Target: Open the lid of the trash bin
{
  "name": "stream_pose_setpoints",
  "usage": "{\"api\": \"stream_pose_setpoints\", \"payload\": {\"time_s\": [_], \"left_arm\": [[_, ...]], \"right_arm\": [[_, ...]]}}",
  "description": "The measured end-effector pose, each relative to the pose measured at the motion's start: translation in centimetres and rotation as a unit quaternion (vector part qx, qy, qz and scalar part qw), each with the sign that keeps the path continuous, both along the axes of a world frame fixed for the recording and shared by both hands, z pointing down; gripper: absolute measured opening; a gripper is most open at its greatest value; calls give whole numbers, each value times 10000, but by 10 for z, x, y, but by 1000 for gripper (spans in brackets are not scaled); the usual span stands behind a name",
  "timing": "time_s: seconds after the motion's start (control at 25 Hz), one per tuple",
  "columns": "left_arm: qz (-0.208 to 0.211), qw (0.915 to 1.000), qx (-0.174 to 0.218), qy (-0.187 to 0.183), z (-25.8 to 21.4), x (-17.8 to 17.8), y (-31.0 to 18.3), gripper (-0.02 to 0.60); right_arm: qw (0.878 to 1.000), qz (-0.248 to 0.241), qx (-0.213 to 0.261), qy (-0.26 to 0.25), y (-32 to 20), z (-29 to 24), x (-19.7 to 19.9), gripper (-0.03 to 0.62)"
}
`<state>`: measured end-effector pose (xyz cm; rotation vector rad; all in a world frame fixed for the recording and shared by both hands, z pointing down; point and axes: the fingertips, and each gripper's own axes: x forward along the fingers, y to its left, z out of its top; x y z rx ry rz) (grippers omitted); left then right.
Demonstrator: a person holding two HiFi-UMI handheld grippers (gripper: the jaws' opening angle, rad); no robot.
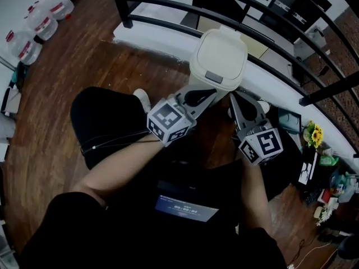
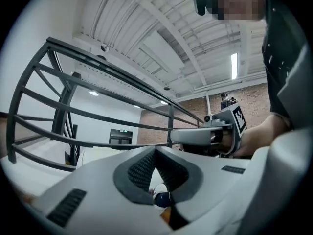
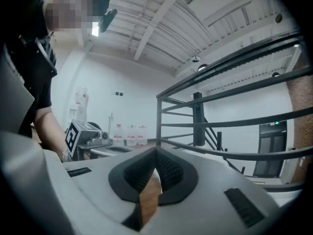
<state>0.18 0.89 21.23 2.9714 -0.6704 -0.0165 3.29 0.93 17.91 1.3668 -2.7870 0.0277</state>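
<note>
A cream trash bin [image 1: 218,60] stands on the wooden floor by a white ledge. Its lid is down, with a grey push tab [image 1: 213,76] at the front edge. In the head view my left gripper [image 1: 197,97] points at the bin's front just below that tab, and its jaws are shut with nothing between them. My right gripper [image 1: 234,98] sits beside the bin's right side, also shut and holding nothing. Both gripper views tilt upward, with jaws meeting at the left gripper [image 2: 155,152] and the right gripper [image 3: 156,153]. The bin does not show clearly in them.
A black metal railing [image 1: 263,13] runs along the white ledge [image 1: 157,35] behind the bin. Large water bottles [image 1: 39,21] stand at the far left. Yellow flowers [image 1: 314,133] and clutter lie at the right. The person's white shoe [image 1: 143,98] is near the bin.
</note>
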Motion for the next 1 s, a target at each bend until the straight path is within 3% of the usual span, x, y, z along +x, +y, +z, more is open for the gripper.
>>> {"api": "stream_pose_setpoints", "payload": {"time_s": [0.16, 0.32, 0.44, 0.76, 0.88, 1.0], "left_arm": [[-227, 9995, -68, -192, 30, 16, -25, 11], [-516, 9984, -223, -85, 60, 28, -42, 12], [-478, 9978, -417, -198, 94, 37, -38, 14], [-664, 9883, -1114, -800, 206, 31, -57, 21], [-557, 9808, -1343, -1297, 257, 31, -61, 21], [-605, 9722, -1662, -1532, 297, 27, -68, 21]], "right_arm": [[9990, 197, 165, -370, -33, 26, 13, 17], [9981, -10, 438, -431, -46, 30, 10, 17], [9977, -55, 471, -475, -49, 48, 8, 17], [9991, 4, -84, -414, -55, 135, 5, 17], [9985, 220, -399, -293, -60, 172, 16, 17], [9973, 317, -637, -156, -64, 201, 19, 17]]}}
